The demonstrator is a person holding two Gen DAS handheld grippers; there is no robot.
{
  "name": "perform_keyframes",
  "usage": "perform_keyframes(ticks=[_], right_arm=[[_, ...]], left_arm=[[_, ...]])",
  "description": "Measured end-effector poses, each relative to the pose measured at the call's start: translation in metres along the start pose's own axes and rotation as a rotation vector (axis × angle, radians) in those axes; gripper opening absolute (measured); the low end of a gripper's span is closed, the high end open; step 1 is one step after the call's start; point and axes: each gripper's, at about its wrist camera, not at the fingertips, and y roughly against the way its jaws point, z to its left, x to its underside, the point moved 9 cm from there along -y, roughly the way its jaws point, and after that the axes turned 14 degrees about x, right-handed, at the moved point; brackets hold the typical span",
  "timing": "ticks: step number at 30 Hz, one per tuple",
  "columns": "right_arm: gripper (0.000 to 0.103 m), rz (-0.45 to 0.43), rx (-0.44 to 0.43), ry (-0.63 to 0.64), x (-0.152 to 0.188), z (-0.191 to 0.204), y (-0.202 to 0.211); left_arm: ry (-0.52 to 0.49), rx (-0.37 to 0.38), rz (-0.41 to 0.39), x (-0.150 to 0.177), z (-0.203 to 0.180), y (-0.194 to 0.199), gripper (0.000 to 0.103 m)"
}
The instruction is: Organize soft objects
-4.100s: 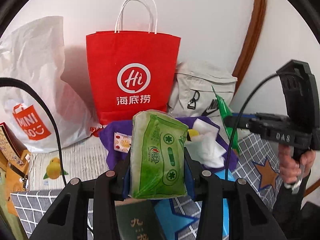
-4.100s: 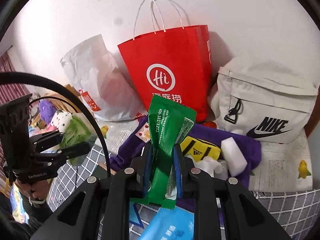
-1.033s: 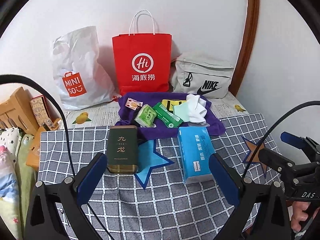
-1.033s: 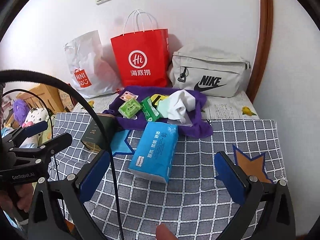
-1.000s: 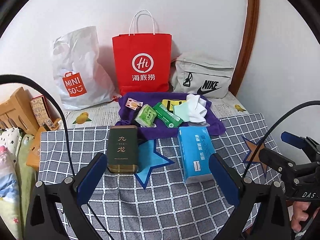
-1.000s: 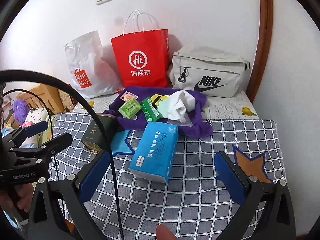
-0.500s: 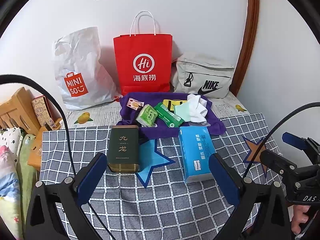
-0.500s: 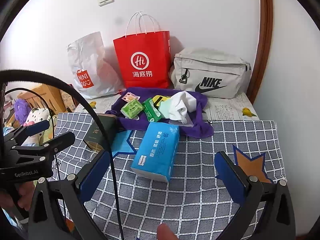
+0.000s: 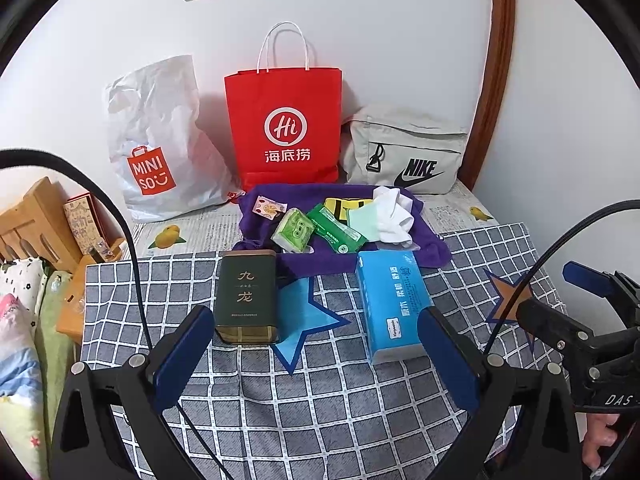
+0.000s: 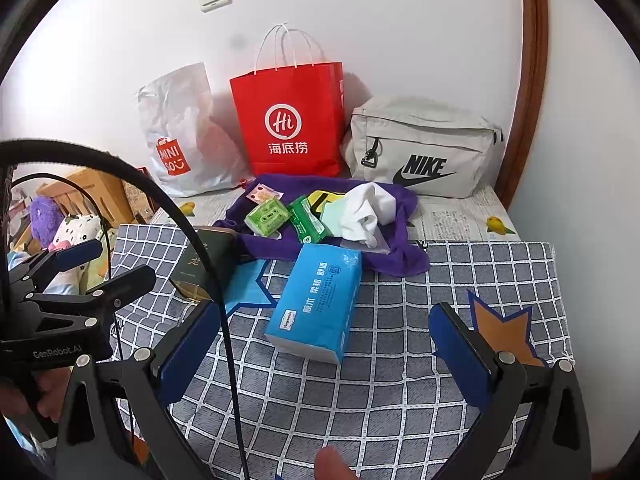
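While the dark green tin (image 9: 246, 296) is half hidden by a cable in the right wrist view, the left gripper (image 9: 316, 354) and right gripper (image 10: 324, 350) both show jaws spread wide, holding nothing, above the checked tabletop (image 9: 320, 400). One purple towel (image 9: 352, 248) at the far edge carries two green tissue packs (image 9: 294, 229), a yellow item partly covered, and white cloth (image 9: 394, 216); one blue tissue pack (image 9: 392, 304) lies just in front. Against the white wall stand three bags: Miniso bag (image 9: 156, 140), red paper bag (image 9: 284, 128), Nike bag (image 9: 404, 152).
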Motion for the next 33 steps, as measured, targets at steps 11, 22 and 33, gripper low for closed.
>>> perform_keyframes(ticks=[11, 22, 33], right_arm=[[0.103, 0.006, 0.000, 0.005, 0.0008, 0.0007, -0.0017], [0.103, 0.010, -0.002, 0.009, 0.0019, 0.0022, -0.0031], [0.103, 0.003, -0.006, 0.005, 0.0005, 0.0019, -0.0015]], left_arm=[[-0.008, -0.003, 0.002, 0.0016, -0.0010, 0.0013, 0.103], [-0.016, -0.003, 0.004, 0.0010, -0.0026, 0.0013, 0.103], [-0.024, -0.004, 0.007, 0.0029, -0.0042, 0.0009, 0.103]])
